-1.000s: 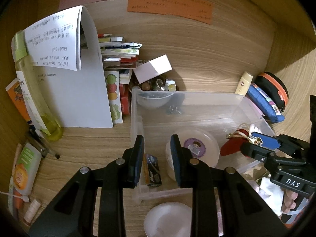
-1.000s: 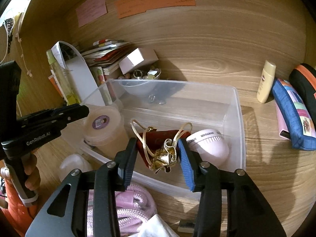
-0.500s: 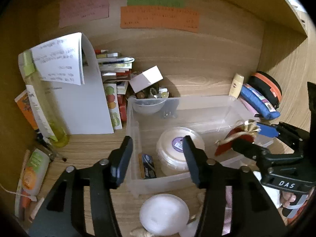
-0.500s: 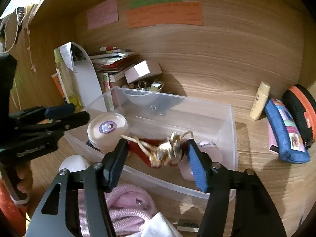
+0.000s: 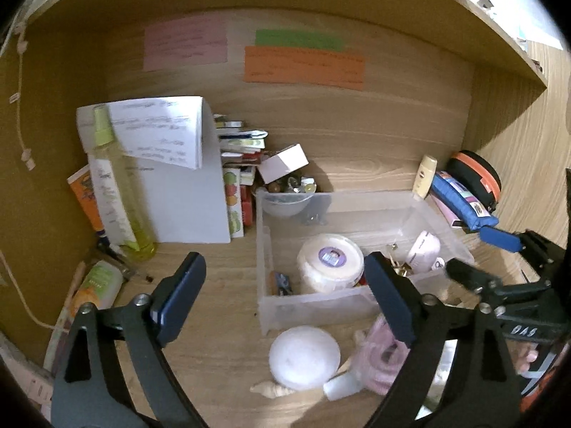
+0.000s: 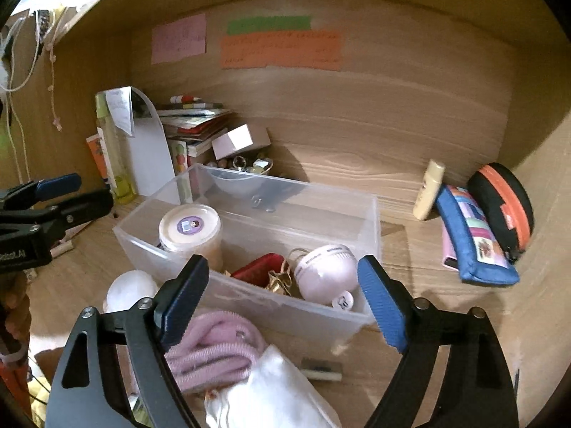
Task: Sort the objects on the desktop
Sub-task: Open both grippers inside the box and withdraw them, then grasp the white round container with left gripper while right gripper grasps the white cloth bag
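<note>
You see a surface [image 6: 410, 249] of matt wood with clear grain. The bin [image 6: 249, 299] is clear, smooth plastic, a little glossy. Your right claw [image 6: 282, 297] has ribbed blue pads [image 6: 380, 303] on matt black plastic. The pink cord [image 6: 210, 353] looks like soft woven cloth.

dim warm light, fisheye edges, blurred.

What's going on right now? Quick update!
Both grippers, left and right, empty, jaws opening. Jar and red pouch lie in clear bin. Nothing in the way.
</note>
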Motion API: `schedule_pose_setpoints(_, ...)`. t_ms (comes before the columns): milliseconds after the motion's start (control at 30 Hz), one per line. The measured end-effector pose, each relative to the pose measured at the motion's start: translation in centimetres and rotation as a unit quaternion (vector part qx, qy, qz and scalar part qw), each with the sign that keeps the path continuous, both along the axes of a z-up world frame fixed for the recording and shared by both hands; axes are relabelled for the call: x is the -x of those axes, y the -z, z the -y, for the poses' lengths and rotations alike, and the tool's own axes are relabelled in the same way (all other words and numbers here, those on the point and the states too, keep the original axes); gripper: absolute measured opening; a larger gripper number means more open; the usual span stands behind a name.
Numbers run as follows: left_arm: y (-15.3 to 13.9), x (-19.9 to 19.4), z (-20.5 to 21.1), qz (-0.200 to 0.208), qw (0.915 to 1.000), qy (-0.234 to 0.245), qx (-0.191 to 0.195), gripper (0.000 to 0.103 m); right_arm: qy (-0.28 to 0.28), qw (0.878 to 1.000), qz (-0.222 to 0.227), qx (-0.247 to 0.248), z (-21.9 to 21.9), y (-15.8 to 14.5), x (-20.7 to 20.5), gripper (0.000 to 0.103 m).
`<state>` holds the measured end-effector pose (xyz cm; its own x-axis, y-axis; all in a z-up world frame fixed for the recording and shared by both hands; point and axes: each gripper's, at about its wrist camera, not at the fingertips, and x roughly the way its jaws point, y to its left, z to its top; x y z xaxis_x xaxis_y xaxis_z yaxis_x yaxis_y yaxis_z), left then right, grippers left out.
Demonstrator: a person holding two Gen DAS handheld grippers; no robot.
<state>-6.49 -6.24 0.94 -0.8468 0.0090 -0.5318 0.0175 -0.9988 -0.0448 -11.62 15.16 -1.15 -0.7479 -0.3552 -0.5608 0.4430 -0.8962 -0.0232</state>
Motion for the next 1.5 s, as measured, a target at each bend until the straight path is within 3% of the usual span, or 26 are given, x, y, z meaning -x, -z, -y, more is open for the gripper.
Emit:
schedule_pose_setpoints(133,0.7,-0.9,0.6,0.015,0.9999,-0.007,-0.002,0.091,0.010,1.000,-0.008,-0.003,-1.4,-0.4,-1.3,0.087)
schedule_pose_setpoints(233,1.6,-1.4,0.9,0.030,0.9995,-0.010,-0.001,0.091,0.020,1.000,-0.011,-0.008,-2.5,-0.3,-2.1,0.098)
schedule_pose_setpoints(533,5.8,-2.0,1.2,0.101,0.9948,-0.007,0.010,0.091,0.034,0.999,0.001,-0.033,-4.7,1.1,-4.2,0.099)
schedule_pose_setpoints(1100,9.6,0.0,-0.9,0.173,0.9841,0.035,0.017,0.091,0.001,0.995,0.097,-0.025,-5.8,5.8,-4.3,0.099)
schedule_pose_setpoints(1300,9.9,1.2,-1.4,0.182,0.9822,0.041,0.022,0.091,-0.040,0.987,0.156,0.017,-5.3,7.1,-3.0,0.099)
schedule_pose_setpoints(1500,10.5,2.5,-1.6,0.191,0.9805,0.038,0.022,0.091,-0.069,0.979,0.191,-0.002,-3.7,8.9,-2.3,0.099)
